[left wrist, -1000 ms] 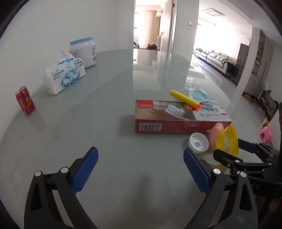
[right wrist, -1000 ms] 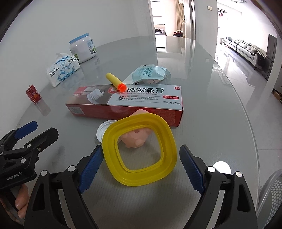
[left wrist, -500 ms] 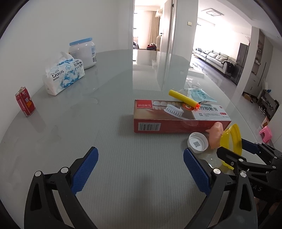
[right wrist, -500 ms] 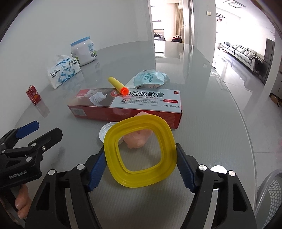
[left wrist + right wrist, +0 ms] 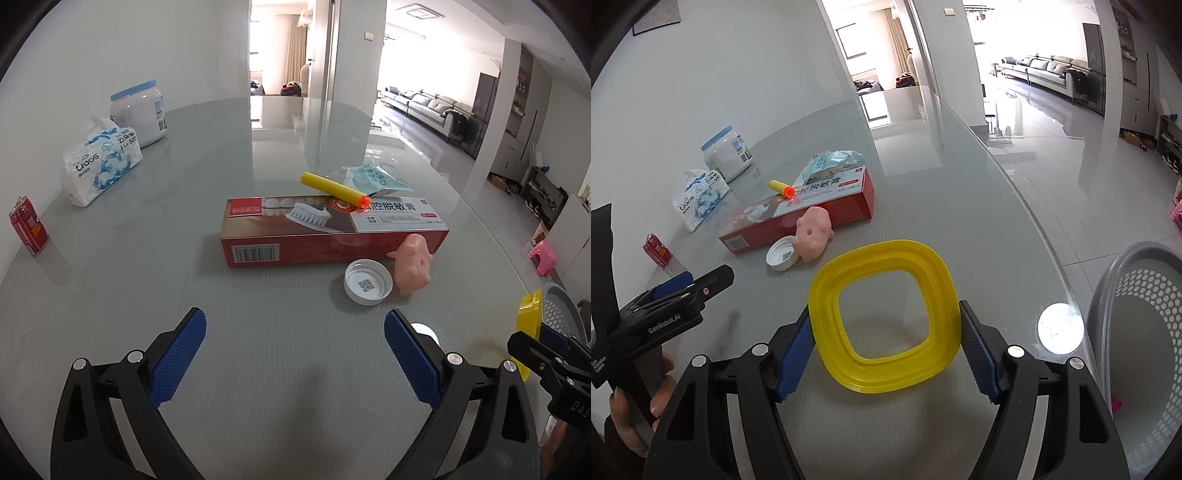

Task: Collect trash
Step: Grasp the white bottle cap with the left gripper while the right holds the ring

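My right gripper (image 5: pixel 886 354) is shut on a yellow square ring (image 5: pixel 827 310) and holds it above the table near its right edge; the ring also shows edge-on in the left wrist view (image 5: pixel 530 321). A grey mesh basket (image 5: pixel 1108 302) stands just right of it, beside the table. My left gripper (image 5: pixel 293 358) is open and empty over the glass table (image 5: pixel 258 314). Ahead of it lie a red toothpaste box (image 5: pixel 332 236), a yellow foam dart (image 5: pixel 332 187), a white bottle cap (image 5: pixel 367 282), a pink pig toy (image 5: pixel 412 267) and a pale blue wrapper (image 5: pixel 376 179).
A tissue pack (image 5: pixel 99 162), a white jar with a blue lid (image 5: pixel 138 112) and a small red can (image 5: pixel 28 226) stand along the table's left side. The table's curved edge runs close on the right, with floor beyond.
My right gripper closed on the yellow ring, lifted it and swung right toward the grey basket. The left gripper has stayed in place.
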The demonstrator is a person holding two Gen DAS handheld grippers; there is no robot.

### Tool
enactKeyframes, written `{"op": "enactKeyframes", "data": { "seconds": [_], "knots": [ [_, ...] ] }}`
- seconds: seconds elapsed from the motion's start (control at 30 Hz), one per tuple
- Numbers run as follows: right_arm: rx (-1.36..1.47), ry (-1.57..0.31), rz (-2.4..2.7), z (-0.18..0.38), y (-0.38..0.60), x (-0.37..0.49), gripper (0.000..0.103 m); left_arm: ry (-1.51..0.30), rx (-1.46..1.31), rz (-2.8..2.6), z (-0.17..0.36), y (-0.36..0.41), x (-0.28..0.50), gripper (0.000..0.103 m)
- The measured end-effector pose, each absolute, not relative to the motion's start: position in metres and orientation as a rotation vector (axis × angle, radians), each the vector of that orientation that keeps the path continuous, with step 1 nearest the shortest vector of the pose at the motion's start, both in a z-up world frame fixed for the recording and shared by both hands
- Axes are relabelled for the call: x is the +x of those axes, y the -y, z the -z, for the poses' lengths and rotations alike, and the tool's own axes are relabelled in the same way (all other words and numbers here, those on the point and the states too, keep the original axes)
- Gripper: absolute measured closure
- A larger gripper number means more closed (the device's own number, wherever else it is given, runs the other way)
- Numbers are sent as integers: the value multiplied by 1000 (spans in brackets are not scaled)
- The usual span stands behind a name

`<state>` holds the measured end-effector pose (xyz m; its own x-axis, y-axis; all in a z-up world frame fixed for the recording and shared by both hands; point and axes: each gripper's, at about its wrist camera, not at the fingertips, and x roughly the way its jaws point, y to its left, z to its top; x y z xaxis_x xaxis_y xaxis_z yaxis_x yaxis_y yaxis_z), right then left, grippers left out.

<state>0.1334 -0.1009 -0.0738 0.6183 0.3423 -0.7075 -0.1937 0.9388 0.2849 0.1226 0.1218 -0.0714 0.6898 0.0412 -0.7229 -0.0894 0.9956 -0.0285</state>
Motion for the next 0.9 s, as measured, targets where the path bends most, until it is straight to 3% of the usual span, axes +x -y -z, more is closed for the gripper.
{"op": "enactKeyframes", "data": {
  "seconds": [0.77, 0.9],
  "knots": [
    [349, -806, -343, 72, 150, 127, 32, -919, 112, -103, 95, -71, 171, 8],
    [354, -803, -347, 74, 149, 127, 32, -931, 105, -98, 97, -73, 178, 13]
  ]
}}
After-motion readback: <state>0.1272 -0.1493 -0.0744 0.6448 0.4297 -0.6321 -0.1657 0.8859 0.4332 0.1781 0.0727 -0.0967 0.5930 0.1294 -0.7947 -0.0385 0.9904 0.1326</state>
